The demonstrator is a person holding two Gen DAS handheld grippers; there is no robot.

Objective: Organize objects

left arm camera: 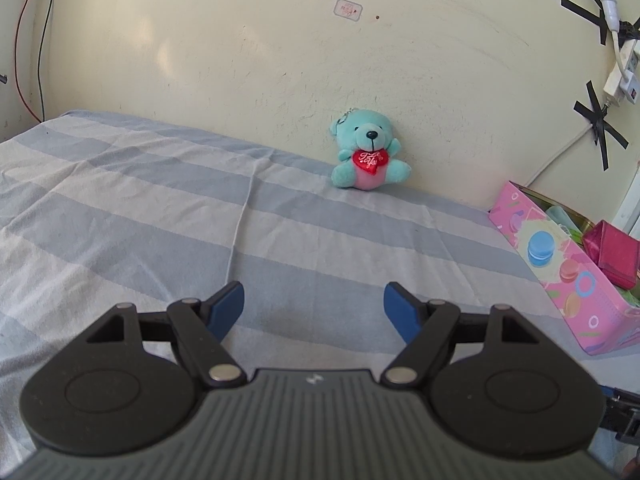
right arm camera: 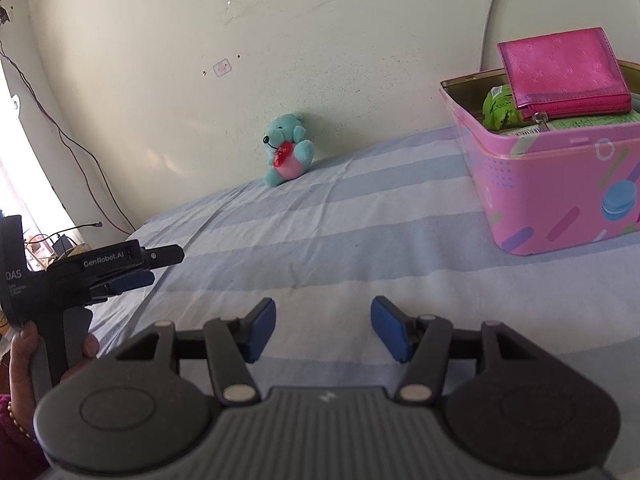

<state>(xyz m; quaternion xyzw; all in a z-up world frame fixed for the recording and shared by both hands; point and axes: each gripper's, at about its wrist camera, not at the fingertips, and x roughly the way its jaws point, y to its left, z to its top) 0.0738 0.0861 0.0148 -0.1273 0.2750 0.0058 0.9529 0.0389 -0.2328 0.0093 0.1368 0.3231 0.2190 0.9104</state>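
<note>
Pink tin box [right arm camera: 560, 196] sits on the bed [right arm camera: 320, 232], near the wall on the right side. It has no lid on, and its sides show round macaron cookies and coloured stripes. Inside it, a shiny pink wallet [right arm camera: 564, 74] with a zip leans up above the rim. Next to the wallet lies a green packet [right arm camera: 498, 110], and under the wallet is a flat pack with a barcode label too small to read.

A small teal teddy bear [left arm camera: 370, 150] sits on the bed against the wall, well apart from the box. It hugs a red heart [left arm camera: 370, 161] with white writing that is too small to make out.

The left gripper [left arm camera: 314, 306] hangs over the striped sheet with its jaws apart and nothing between them. The right gripper [right arm camera: 323, 328] also has its jaws apart and holds nothing. In the right wrist view, the left gripper's side reads "GenRobot.AI" and "DAS", and a hand [right arm camera: 28, 350] holds its handle.
</note>
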